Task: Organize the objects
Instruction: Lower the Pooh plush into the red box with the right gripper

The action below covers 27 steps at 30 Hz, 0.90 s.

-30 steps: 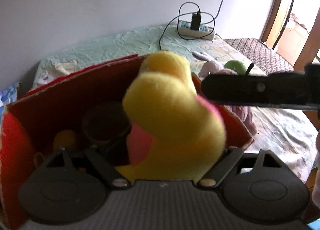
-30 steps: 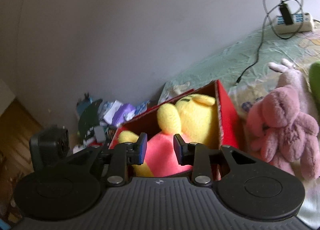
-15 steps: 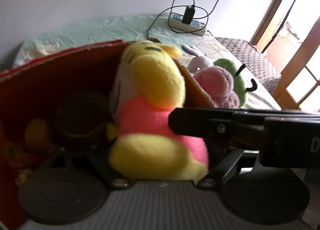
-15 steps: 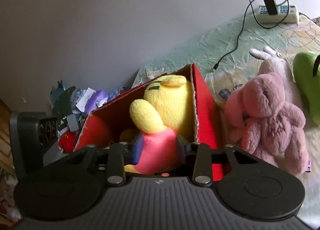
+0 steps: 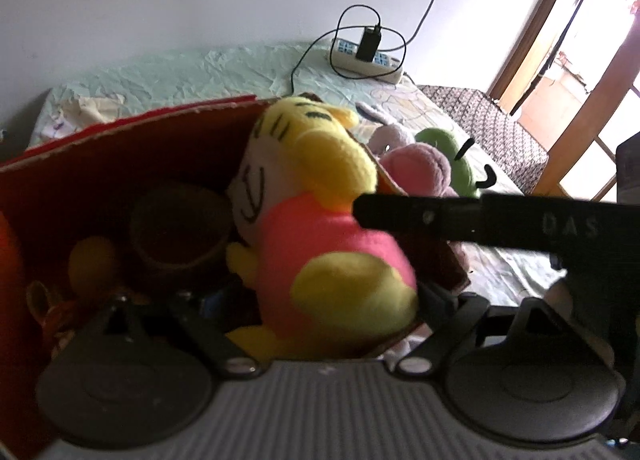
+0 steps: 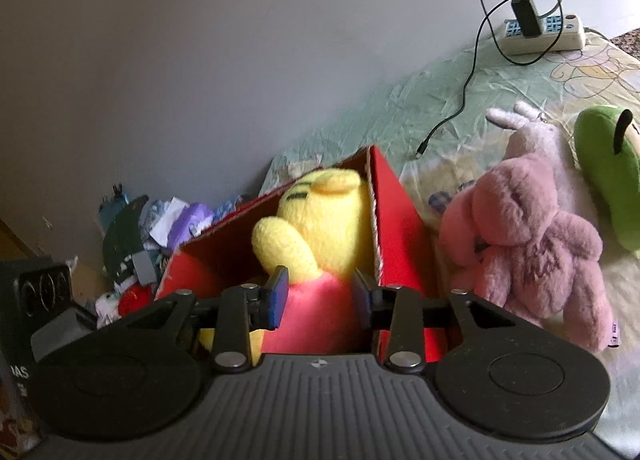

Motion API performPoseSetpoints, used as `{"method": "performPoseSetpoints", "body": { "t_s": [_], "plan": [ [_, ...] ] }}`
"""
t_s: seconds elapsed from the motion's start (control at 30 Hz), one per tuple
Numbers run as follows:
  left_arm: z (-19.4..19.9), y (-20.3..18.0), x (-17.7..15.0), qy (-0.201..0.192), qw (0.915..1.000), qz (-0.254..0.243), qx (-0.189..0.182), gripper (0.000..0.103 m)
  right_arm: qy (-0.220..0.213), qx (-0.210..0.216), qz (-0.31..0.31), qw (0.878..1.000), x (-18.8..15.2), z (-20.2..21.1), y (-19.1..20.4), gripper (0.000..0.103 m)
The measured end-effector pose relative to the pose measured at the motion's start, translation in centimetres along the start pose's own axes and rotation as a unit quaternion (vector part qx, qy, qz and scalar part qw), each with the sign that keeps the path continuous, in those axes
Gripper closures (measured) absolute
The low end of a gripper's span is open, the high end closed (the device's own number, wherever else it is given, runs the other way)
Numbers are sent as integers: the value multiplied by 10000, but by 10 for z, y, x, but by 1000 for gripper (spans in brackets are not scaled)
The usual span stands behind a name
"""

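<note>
Right claw (image 6: 320,296) is widening off the yellow bear plush (image 6: 320,220) in the red box (image 6: 396,236); left claw, fingertips hidden, state unclear; withdraw straight back.

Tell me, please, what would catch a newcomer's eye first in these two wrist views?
The yellow bear plush in a pink shirt stands out first, sitting inside the red cardboard box on the bed. The right claw has it between its pads, which have just been opening. Beside the box, on the green sheet, lie a pink plush bunny and a green plush.
</note>
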<state>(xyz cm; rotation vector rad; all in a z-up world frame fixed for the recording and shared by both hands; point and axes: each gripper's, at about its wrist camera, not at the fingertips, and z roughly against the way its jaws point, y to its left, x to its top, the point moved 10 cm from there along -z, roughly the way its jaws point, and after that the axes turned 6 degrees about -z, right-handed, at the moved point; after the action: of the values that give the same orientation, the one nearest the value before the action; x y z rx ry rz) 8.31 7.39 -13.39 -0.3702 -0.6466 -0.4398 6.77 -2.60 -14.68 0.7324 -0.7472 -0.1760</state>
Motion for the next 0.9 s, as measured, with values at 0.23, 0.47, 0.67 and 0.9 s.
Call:
{"method": "performPoseSetpoints", "body": {
  "t_s": [0.23,0.47,0.67,0.9],
  "plan": [
    [-12,-2,1,169,9997,80,170,13,35,171,-548,9983,-1,0,-9,67],
    [-22,-3,1,365,9983,118,430,11,-129,343,-551,9978,-2,2,-12,70],
    [-22,-5,1,371,9965,3,753,9,-255,308,-226,9989,-5,4,-9,71],
    [-19,-5,1,368,9945,-30,983,9,-325,315,25,9990,-7,6,-8,71]
  ]
}}
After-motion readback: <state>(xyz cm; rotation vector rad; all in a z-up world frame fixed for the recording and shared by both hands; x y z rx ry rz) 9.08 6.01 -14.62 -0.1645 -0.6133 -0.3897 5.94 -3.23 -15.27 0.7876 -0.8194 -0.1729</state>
